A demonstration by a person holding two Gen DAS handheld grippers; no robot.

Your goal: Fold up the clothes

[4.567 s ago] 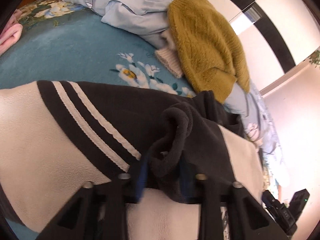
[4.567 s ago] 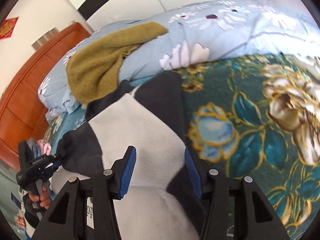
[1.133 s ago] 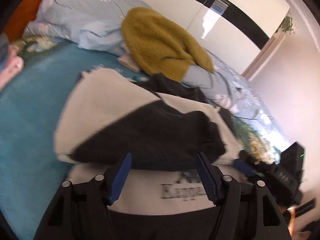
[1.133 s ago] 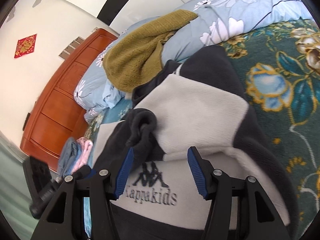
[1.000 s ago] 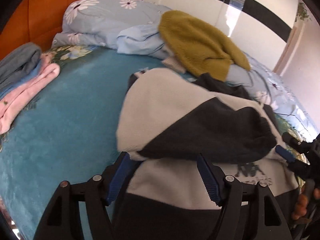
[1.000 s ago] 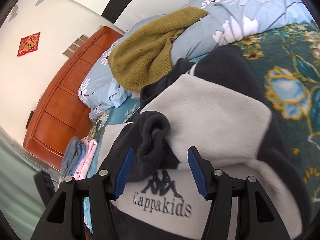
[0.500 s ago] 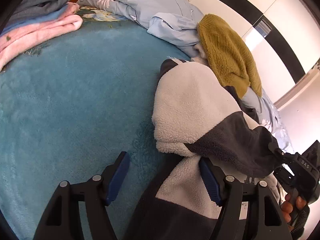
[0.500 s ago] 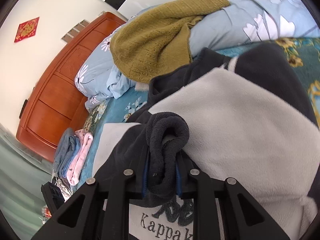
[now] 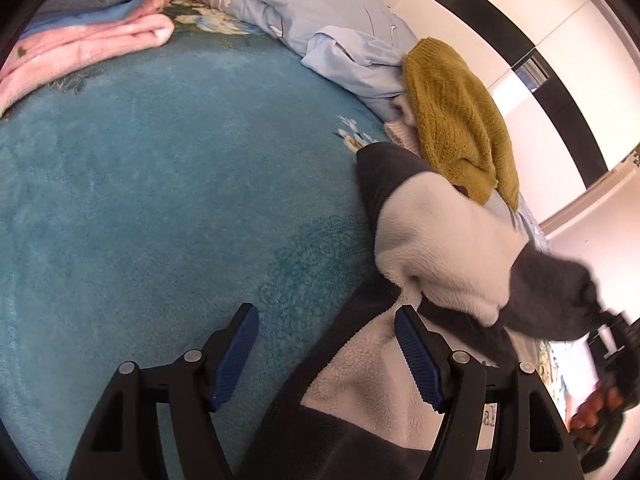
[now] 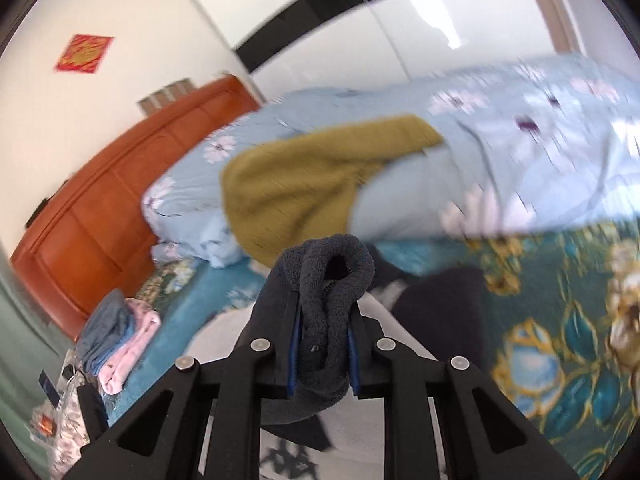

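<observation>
Right gripper [image 10: 322,354], jaws clamped on the dark cuff [image 10: 334,276], lifts the sleeve above the fleece jacket [image 9: 440,232] on the bed [image 9: 160,200], probably to fold it. Left gripper [image 9: 326,354] jaws wide, empty, at the jacket's edge.

Blk/white fleece jacket [image 9: 440,224], sleeve lifted

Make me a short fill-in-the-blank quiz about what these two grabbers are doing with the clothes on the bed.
1. The right gripper is shut on the dark ____ of the fleece.
2. The left gripper is ____, holding nothing.
3. The knit sweater lying on the blue bedding is ____ in colour.
4. Folded clothes are stacked near the ____ headboard.

Missing words: cuff; open; mustard yellow; wooden
</observation>
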